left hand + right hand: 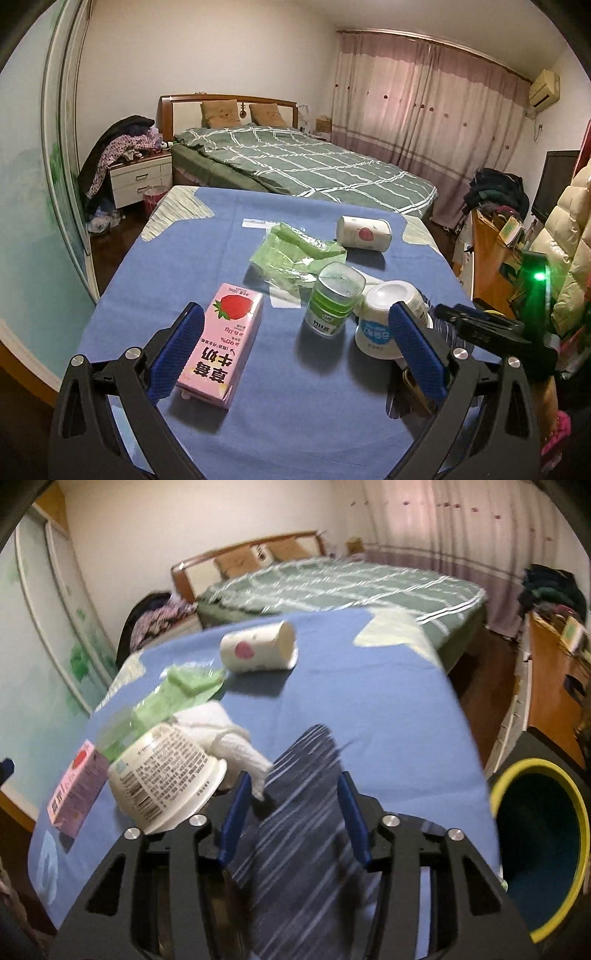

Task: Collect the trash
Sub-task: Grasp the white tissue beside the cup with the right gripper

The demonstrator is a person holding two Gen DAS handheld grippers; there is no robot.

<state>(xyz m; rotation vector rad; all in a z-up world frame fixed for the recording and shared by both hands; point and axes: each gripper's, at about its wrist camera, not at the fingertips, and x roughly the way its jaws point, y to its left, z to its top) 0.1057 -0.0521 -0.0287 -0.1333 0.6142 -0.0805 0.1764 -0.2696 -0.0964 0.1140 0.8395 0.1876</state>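
We're holding the left gripper (295, 332) open over the table (295, 406); the right gripper (291, 797) is straddling the striped wrapper (295, 830), grip unclear.

We see a bed (295, 162) under a green checked quilt (317, 166), two pillows (221, 110), a nightstand (140, 177) heaped with clothes (122, 147), pink curtains (424, 103).

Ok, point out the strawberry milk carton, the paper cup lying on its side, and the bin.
strawberry milk carton (221, 341), left wrist view, on its pink top face.
paper cup (255, 651), right wrist view, on its side wall.
bin (580, 808), right wrist view, on its yellow rim.
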